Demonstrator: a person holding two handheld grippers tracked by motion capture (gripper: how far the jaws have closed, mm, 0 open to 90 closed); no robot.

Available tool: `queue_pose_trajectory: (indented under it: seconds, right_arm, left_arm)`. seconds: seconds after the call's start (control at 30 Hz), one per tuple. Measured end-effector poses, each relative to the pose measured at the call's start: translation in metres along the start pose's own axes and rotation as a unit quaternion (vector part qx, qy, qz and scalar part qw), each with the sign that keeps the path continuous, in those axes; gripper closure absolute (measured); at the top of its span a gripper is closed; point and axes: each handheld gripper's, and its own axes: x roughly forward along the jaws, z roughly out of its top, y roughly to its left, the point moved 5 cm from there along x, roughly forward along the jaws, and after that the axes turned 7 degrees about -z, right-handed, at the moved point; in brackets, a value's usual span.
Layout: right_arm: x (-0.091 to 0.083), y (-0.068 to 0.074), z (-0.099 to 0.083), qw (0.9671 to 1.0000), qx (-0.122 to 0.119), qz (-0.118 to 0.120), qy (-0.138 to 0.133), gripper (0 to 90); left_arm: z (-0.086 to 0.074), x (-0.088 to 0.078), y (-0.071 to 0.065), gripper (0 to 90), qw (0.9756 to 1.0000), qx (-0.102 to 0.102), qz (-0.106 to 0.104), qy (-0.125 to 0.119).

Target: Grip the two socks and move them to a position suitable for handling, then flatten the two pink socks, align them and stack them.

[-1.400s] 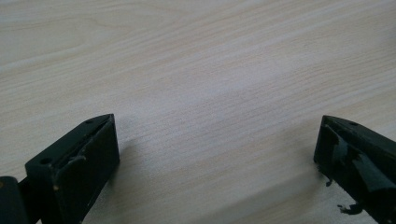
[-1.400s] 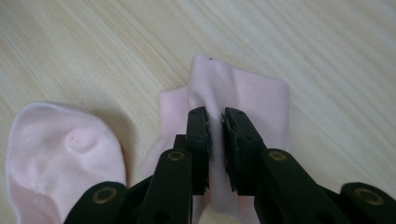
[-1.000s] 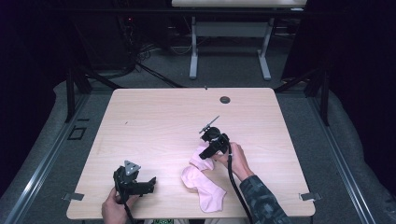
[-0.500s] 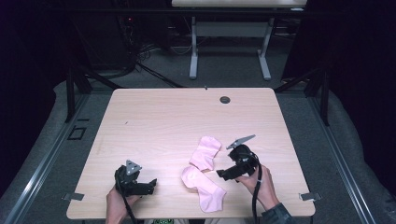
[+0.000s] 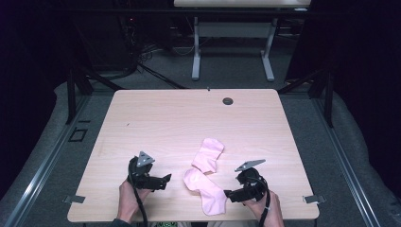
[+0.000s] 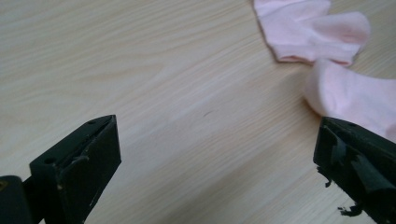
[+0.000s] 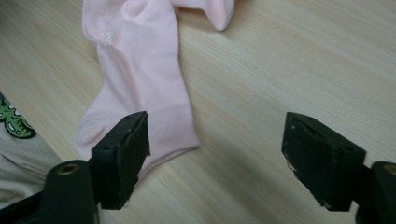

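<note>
left gripper point(image 5: 166, 179): jaws wide apart, empty, beside pink sock point(image 5: 208, 191);
right gripper point(image 5: 229, 194): jaws just closing a little, apart, empty, near sock's cuff

Lab-like room: bare wooden table point(image 5: 170, 118), cables on floor point(image 5: 137, 56), dark curtains point(image 5: 359, 47)

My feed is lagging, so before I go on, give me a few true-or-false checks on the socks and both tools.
1. Two pink socks lie on the table: the near sock and the far sock. True.
2. The right tool grips the near sock. False: its jaws stand open, nothing between them.
3. The left tool is open and empty. True.
4. The socks lie well apart. False: they overlap.
5. Both socks sit between the two tools. True.
</note>
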Motion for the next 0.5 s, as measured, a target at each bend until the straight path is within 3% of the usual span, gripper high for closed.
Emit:
queue_pose_trajectory:
  seconds: [0.07,0.13,0.17,0.3,0.5]
  right_arm:
    - [0.002,0.003,-0.004,0.9999,-0.001,-0.002,0.013,30.0]
    - [0.006,0.007,-0.006,0.9999,0.011,0.006,0.006,36.2]
    - [0.007,0.007,-0.007,0.9999,0.004,0.005,0.013,38.2]
    - [0.011,0.011,-0.008,0.9998,0.008,0.004,0.015,44.4]
    - [0.016,0.015,-0.007,0.9998,0.002,-0.002,0.02,54.7]
  left_arm:
    - [0.009,0.002,-0.006,4.5,0.9999,0.008,-0.013,-0.004]
    - [0.016,0.004,-0.012,9.1,0.9996,0.014,-0.022,-0.007]
    - [0.016,0.004,-0.012,12.1,0.9996,0.014,-0.022,-0.007]
    - [0.025,0.016,-0.021,19.1,0.9986,0.03,-0.042,0.009]
    - [0.029,0.031,-0.028,38.0,0.9959,0.037,-0.075,0.034]
